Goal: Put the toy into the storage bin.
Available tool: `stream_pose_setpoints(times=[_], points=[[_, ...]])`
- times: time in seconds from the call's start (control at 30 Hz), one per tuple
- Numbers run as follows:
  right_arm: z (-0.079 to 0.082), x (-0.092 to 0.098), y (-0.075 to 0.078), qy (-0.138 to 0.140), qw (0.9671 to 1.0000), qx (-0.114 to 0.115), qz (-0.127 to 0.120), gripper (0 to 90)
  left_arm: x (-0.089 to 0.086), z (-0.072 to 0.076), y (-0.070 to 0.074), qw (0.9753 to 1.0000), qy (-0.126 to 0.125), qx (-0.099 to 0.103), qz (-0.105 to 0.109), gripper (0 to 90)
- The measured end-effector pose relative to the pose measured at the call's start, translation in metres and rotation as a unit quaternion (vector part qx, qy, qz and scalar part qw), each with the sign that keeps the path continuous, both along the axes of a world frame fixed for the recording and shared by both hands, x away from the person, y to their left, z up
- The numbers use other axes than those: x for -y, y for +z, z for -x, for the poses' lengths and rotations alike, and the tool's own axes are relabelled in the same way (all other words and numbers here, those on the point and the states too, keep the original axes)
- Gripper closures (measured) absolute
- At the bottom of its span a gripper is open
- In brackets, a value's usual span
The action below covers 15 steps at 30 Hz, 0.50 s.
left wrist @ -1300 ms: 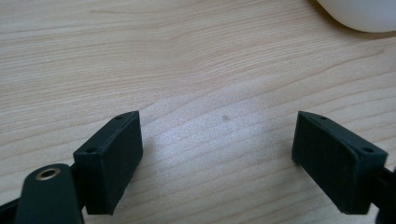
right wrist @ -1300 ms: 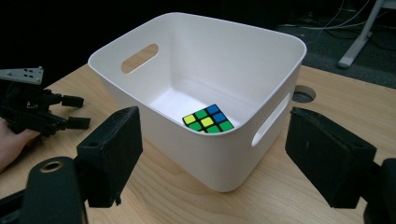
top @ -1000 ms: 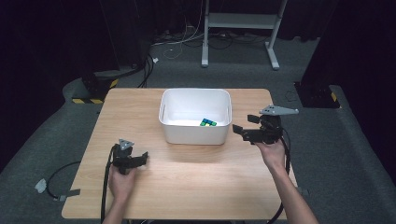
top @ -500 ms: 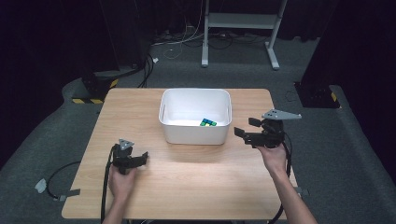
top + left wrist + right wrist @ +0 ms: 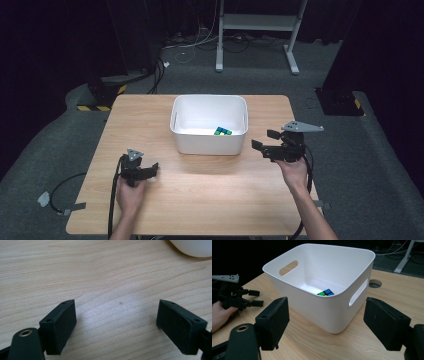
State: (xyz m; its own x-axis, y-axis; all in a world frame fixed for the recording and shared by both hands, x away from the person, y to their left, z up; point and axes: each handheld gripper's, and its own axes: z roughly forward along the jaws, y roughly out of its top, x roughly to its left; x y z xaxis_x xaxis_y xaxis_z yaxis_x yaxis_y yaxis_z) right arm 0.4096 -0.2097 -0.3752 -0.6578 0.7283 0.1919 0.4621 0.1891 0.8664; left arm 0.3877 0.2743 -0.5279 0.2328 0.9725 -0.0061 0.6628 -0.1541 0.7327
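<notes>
A light wooden counter (image 5: pixel 200 185) carries a white rectangular plastic tub with cut-out handles (image 5: pixel 209 142), standing at the centre of the high view. Inside the tub, in its lower right corner as the frame shows it, lies a small cube of green, blue and yellow squares (image 5: pixel 222 131); the right gripper view shows the cube (image 5: pixel 325 293) resting on the tub's floor, partly hidden behind the near wall.

The right gripper (image 5: pixel 264 141), right of centre in the high view, is held just beside the tub's right wall, its jaws spread wide and holding nothing. The left gripper (image 5: pixel 151 169), at lower left, sits low over bare wood well apart from the tub, jaws likewise spread and empty; the left gripper view shows only wood grain between them.

Judging from this, the cube is already placed in the tub and both grippers have let go, so little or nothing appears left to do.
</notes>
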Motion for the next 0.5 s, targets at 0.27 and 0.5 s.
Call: stream_pose_setpoints(times=[0.27,0.5], points=[[0.005,0.002,-0.004,-0.001,1.0,-0.002,-0.004,20.5,0.0,0.0,0.0,1.0,0.0,0.0,0.0,16.6],[0.009,0.007,-0.012,-0.005,0.9999,-0.008,-0.012,20.5,0.0,0.0,0.0,1.0,0.0,0.0,0.0,16.6]])
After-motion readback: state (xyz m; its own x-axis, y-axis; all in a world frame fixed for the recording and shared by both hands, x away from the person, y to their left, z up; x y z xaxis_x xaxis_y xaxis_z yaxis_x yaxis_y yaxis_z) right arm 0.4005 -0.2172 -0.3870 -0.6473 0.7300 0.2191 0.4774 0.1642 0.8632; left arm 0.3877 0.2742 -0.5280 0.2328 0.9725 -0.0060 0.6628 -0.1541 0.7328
